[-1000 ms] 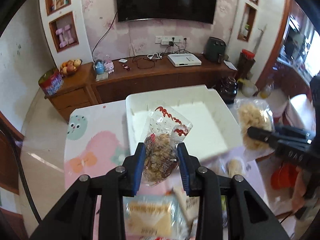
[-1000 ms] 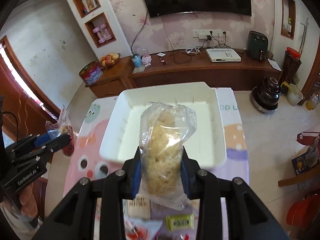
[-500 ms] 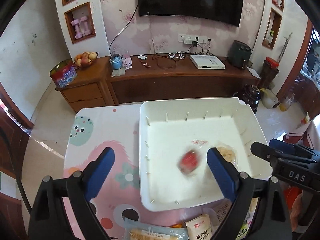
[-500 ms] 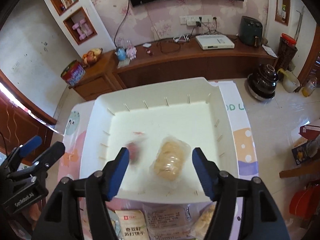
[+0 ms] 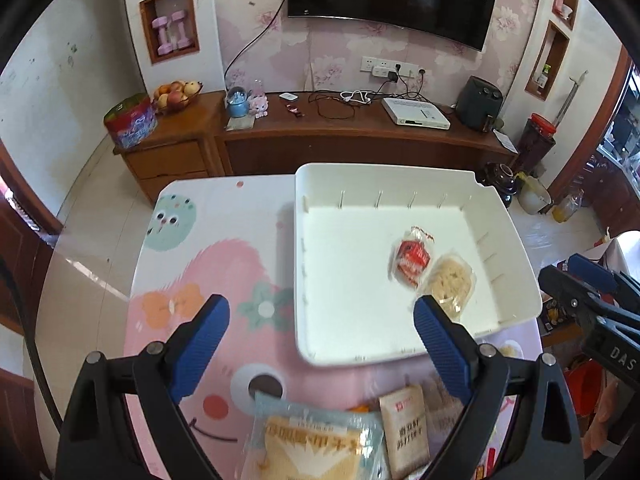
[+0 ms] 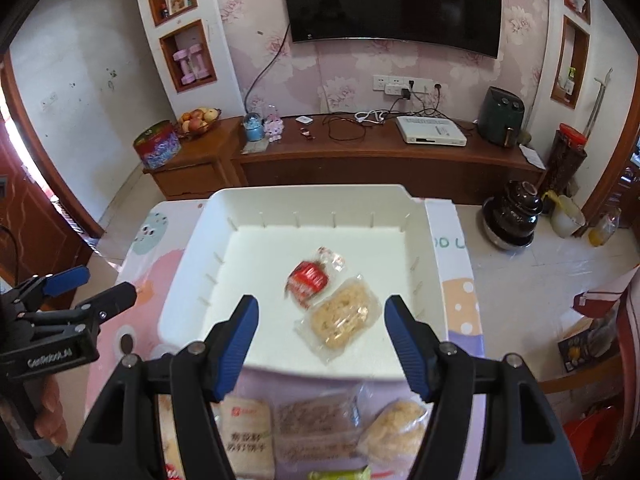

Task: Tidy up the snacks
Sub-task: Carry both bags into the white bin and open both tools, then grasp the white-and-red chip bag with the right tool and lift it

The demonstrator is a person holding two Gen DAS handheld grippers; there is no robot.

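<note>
A white bin (image 5: 312,264) (image 6: 192,292) sits on the pink cartoon table. Inside it lie a red-labelled snack packet (image 5: 412,258) (image 6: 308,280) and a clear bag of pale crispy snack (image 5: 450,282) (image 6: 344,316), side by side and touching. My left gripper (image 5: 320,328) hangs open above the bin's near left corner, nothing between its blue pads. My right gripper (image 6: 320,336) is open over the bin's near edge, also holding nothing. Each gripper shows at the edge of the other's view. Several wrapped snacks (image 5: 316,446) (image 6: 316,428) lie on the table in front of the bin.
A wooden TV cabinet (image 6: 360,160) with a fruit bowl, a tin, cables and a white box runs along the far wall under a TV. A dark pot (image 6: 516,216) and a jug stand on the floor at the right. A hand (image 6: 48,412) holds the left gripper.
Both grippers opened and dropped their bags into the bin: the red-labelled packet from the left, the pale snack bag from the right. Both bags now lie still; the left gripper has sunk lower.
</note>
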